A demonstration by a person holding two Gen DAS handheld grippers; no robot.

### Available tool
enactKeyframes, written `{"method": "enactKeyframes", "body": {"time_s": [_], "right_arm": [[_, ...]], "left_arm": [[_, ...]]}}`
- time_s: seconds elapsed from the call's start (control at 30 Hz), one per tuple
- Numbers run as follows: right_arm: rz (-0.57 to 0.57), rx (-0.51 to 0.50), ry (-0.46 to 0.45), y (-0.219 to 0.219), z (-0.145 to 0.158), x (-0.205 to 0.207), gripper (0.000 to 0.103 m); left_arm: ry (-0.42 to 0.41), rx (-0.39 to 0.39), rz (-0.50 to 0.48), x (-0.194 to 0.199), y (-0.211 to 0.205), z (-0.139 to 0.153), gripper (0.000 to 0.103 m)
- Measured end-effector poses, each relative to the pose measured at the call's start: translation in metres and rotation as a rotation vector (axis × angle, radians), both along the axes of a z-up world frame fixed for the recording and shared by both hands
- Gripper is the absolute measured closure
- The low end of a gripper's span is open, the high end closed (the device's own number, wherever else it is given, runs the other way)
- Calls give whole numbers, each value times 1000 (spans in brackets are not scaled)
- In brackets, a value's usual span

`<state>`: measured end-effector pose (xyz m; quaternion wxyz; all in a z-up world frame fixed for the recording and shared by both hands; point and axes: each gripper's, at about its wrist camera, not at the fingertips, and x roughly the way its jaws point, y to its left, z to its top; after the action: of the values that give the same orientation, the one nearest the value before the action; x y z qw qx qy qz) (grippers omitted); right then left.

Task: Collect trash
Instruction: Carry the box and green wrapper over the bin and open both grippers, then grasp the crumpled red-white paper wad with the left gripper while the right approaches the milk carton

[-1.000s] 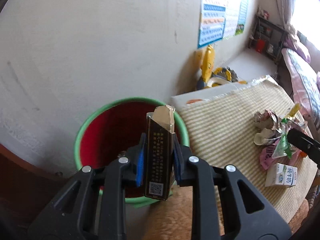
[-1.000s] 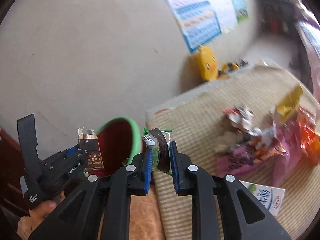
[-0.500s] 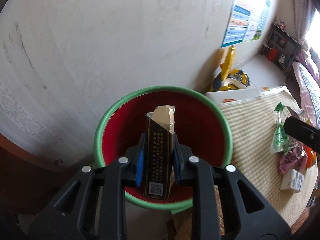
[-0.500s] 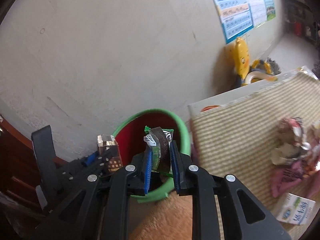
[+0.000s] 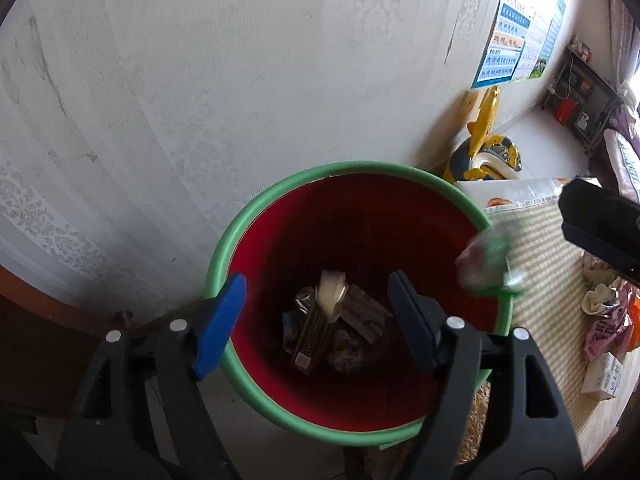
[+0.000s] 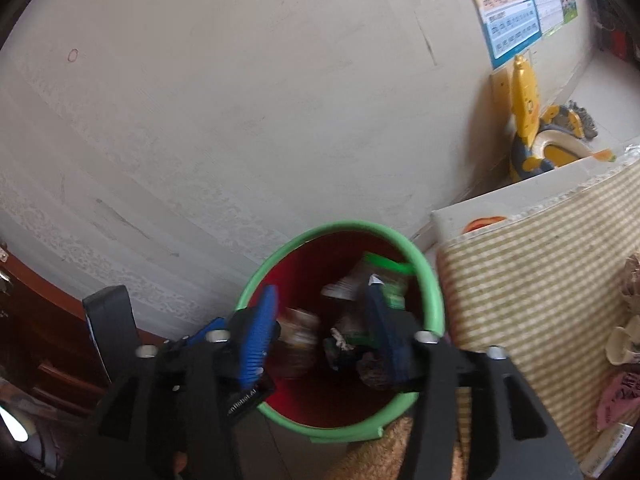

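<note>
A red bin with a green rim (image 5: 360,166) stands against the wall under both grippers. My left gripper (image 5: 316,282) hangs over it with jaws opening and nothing between them. The dark carton (image 5: 310,336) it held lies at the bottom among other scraps. My right gripper (image 6: 320,288) is over the same bin (image 6: 344,226), its jaws opening too. Its green wrapper (image 6: 386,276) has come free by the right finger, and it shows as a blur (image 5: 488,268) at the bin's right rim in the left wrist view.
A striped mat (image 6: 540,280) to the right of the bin carries more trash: crumpled wrappers (image 5: 604,320) and a small milk carton (image 5: 600,376). A yellow duck toy (image 5: 486,140) stands by the wall. Dark wooden furniture (image 6: 48,344) sits left of the bin.
Both grippers moved over the bin and opened. The left one let go of the dark carton, which now lies in the bin. The right one released the green wrapper.
</note>
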<state>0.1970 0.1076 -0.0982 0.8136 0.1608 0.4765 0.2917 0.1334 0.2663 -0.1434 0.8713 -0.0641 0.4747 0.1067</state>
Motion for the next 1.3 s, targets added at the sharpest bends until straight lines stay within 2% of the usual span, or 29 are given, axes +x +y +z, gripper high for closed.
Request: {"method": "enactKeyframes", "body": {"time_s": [0.23,0.37,0.4,0.47,0.63,0.7,0.8,0.83,0.87,0.93,1.03,1.07,1.13,1.23,1.3], "right_arm": [[-11,-2,-24,-22,10,-18,45],[-28,-83,-54,-66,13,-40,45],[-32,-109,-64,-77,11,-44,42],[-43,-204,-88,-108,9,-55,32],[-26,-525,-58,-189,-16,-73,31],[27,-607,-19,-209,-31,-77,31],[119,-699,23,-226,-56,-81,20],[153,-731,33,-229,-66,-81,20],[173,-743,45,-231,-73,-81,20],[170,-675,66,-240,-79,-82,18],[180,-614,77,-244,-79,-86,29],[199,-611,63,-242,-79,-91,28],[215,-620,58,-239,-83,-102,20],[183,-618,58,-238,-94,-119,18],[133,-631,26,-240,-93,-132,22]], "left_arm": [[0,-3,-13,-9,-9,2,32],[-7,-6,-51,-13,-27,8,32],[-9,-7,-60,-15,-33,10,32],[-15,-18,-90,-19,-47,13,32],[-23,-21,-188,-26,-92,20,32],[-19,-28,-239,-26,-116,21,32],[-15,-30,-304,-24,-147,24,32],[-15,-34,-333,-23,-161,25,32],[-16,-34,-354,-22,-173,27,32],[-17,-33,-399,-18,-197,29,32],[-19,-31,-443,-10,-225,32,32],[-20,-35,-460,-4,-237,34,32],[-24,-33,-480,6,-256,34,32],[-10,-17,-504,27,-286,28,32],[2,-16,-521,41,-305,22,32]]}}
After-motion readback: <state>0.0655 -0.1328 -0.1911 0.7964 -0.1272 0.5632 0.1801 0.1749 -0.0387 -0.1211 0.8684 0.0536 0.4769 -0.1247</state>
